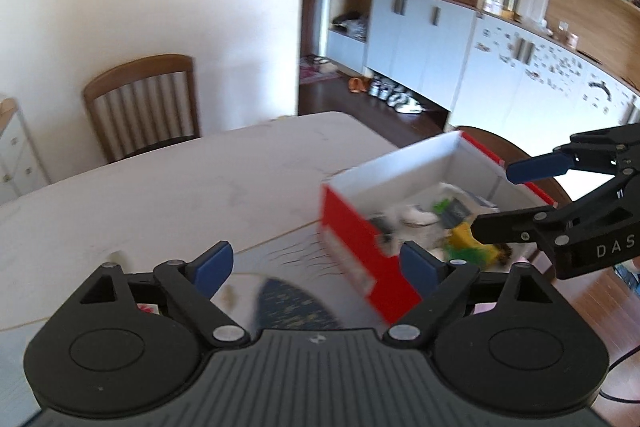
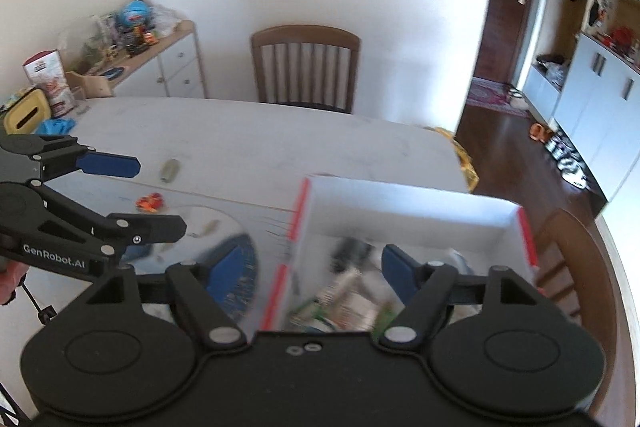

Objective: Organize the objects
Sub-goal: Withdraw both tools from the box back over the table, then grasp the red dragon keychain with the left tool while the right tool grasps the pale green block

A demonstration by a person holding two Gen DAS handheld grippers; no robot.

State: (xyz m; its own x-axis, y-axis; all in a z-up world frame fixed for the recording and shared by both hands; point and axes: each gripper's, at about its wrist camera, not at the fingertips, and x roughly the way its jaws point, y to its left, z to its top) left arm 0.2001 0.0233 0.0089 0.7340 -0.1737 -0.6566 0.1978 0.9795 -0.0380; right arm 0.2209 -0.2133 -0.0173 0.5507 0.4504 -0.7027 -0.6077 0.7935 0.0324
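Observation:
A red box with a white inside [image 1: 352, 239] stands on the table's right end and holds several small mixed items [image 1: 460, 223]. It also shows in the right wrist view [image 2: 400, 211]. My left gripper [image 1: 316, 261] is open and empty, just left of the box. My right gripper [image 2: 312, 267] is open and empty over the box's left wall; it shows in the left wrist view [image 1: 496, 199] above the box's right side. The left gripper shows in the right wrist view [image 2: 156, 195]. A small orange toy [image 2: 150, 202] and a greenish cylinder [image 2: 170, 171] lie on the table.
The white table [image 1: 160, 195] carries a round blue-patterned mat [image 2: 236, 267]. Wooden chairs [image 1: 144, 103] stand behind the table and at its right end [image 2: 576, 267]. A yellow holder [image 2: 26, 111] and blue cloth [image 2: 58, 126] sit at the far left. Cabinets line the right wall.

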